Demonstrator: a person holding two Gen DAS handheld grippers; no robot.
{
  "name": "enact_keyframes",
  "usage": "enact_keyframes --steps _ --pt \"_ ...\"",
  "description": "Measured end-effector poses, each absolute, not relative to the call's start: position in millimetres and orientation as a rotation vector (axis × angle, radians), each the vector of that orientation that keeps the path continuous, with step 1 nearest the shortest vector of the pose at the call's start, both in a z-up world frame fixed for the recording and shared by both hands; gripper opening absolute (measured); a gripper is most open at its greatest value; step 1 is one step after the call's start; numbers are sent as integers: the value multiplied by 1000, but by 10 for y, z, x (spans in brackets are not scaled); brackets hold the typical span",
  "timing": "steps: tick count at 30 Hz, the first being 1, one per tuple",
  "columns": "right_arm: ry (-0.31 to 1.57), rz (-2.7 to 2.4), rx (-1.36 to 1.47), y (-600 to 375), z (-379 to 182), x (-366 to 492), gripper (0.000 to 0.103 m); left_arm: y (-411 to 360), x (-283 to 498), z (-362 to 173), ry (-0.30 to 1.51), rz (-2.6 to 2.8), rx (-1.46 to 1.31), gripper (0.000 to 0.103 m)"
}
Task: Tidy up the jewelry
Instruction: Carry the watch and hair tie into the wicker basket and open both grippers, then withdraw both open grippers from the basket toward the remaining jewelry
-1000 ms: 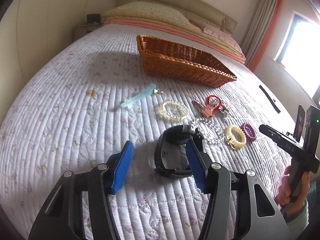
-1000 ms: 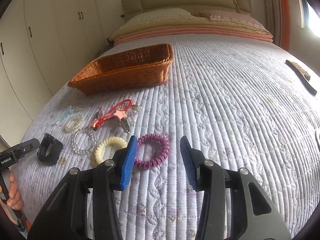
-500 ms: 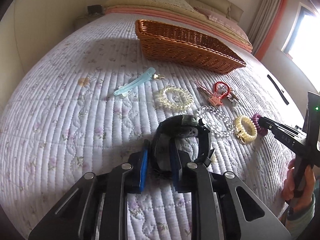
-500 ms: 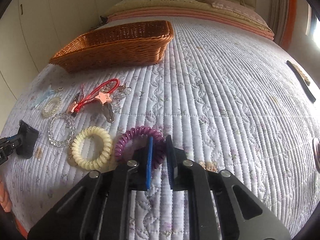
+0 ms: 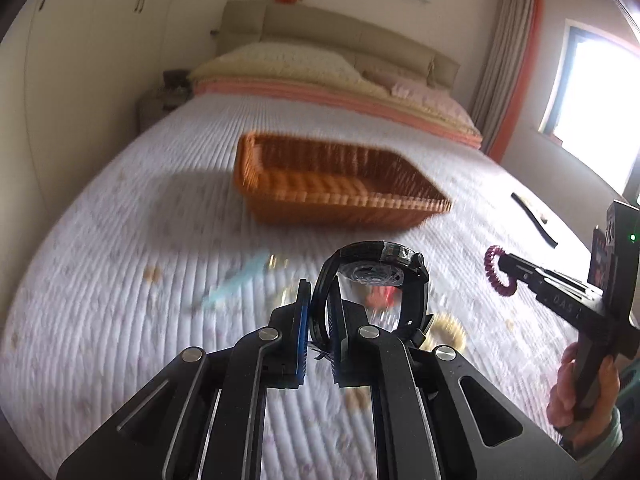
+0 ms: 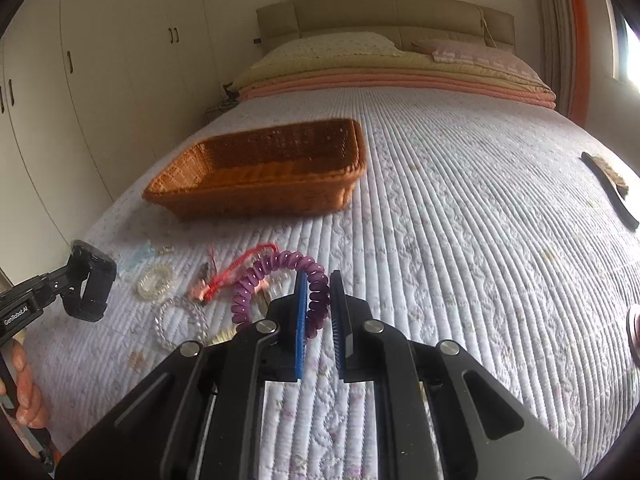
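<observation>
My left gripper is shut on the strap of a black wristwatch and holds it above the quilt. Its dial stands upright ahead of the fingers. In the right wrist view the same watch hangs at the left gripper's tip. My right gripper is shut on a purple spiral hair tie, which is lifted off the bed. The left wrist view shows that tie at the right gripper's tip. An orange wicker basket lies further up the bed.
On the quilt under the grippers lie a clear bead bracelet, a frosted bracelet, a red cord with a pink star, a pale blue clip and a cream coil tie. A black brush lies at the right edge.
Both grippers went from open to shut, the left on the watch strap and the right on the purple tie. Both then rose and lifted their items off the quilt.
</observation>
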State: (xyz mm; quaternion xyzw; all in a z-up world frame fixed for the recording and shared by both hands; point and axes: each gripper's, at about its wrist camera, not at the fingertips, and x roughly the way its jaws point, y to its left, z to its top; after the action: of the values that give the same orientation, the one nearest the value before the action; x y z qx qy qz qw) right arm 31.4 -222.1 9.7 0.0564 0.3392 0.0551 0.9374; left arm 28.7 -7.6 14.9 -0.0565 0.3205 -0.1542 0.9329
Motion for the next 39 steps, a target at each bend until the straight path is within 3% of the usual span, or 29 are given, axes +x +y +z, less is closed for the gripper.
enact_keyframes --steps 5,9,15,24,29,31,33,36,39 --pt "625 129 84 -2066 489 835 9 -256 893 590 594 -315 -114 7" --pt "674 141 101 -1967 555 1479 9 -449 1402 659 598 -298 -81 7" --pt "866 139 120 -1863 234 2310 9 -593 2158 266 750 -255 -75 7" --pt "1016 95 92 -1837 -231 2544 9 -683 2481 -187 853 -208 -24 8" --pt "1044 106 110 -1856 -285 2548 11 -668 2470 -187 856 -219 -37 15" --pt "1033 122 138 -1893 -250 2522 13 -655 2408 -131 844 -239 -32 34" --pt "1006 123 152 -1922 -172 2452 20 -616 2322 -63 828 -258 -30 41" --pt "953 144 160 -1958 12 2250 30 -512 2141 74 806 -316 -64 43" --pt "895 180 161 -1972 274 1964 30 -360 1799 316 718 -372 -100 43"
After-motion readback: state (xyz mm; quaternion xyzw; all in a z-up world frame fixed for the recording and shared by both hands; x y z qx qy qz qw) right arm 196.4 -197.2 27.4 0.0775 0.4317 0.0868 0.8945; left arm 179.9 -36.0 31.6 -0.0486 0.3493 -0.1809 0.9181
